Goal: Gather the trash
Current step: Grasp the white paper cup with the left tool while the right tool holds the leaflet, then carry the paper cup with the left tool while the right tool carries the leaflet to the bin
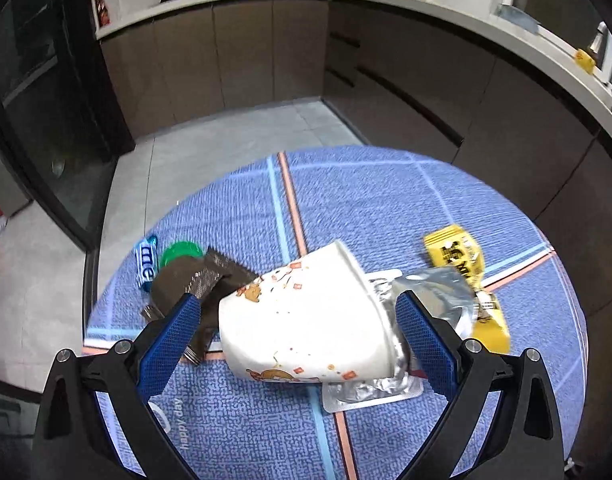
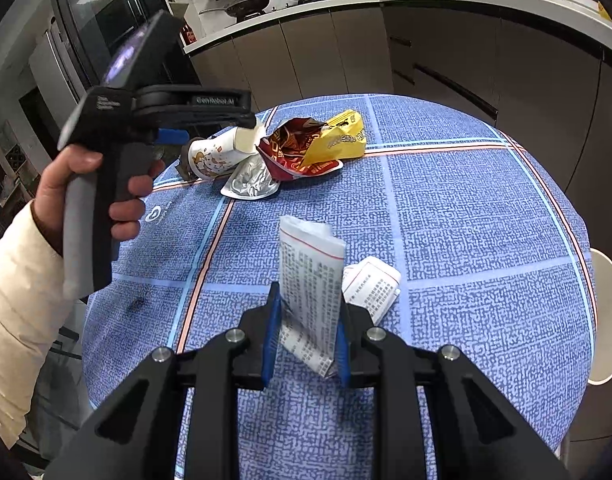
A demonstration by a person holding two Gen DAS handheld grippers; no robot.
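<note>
A white paper cup with small printed figures lies on its side on the blue tablecloth. My left gripper is open around it, one blue pad on each side, and a gap shows on the left. In the right wrist view the same cup lies under the left gripper, which a hand holds. My right gripper is shut on a folded printed paper that stands upright between its pads. A second folded paper lies just to the right of it.
Around the cup lie a silver foil pouch, a yellow packet, a brown wrapper, a green lid and a blue-white wrapper. A red snack bag shows too. A white seat stands beside the round table.
</note>
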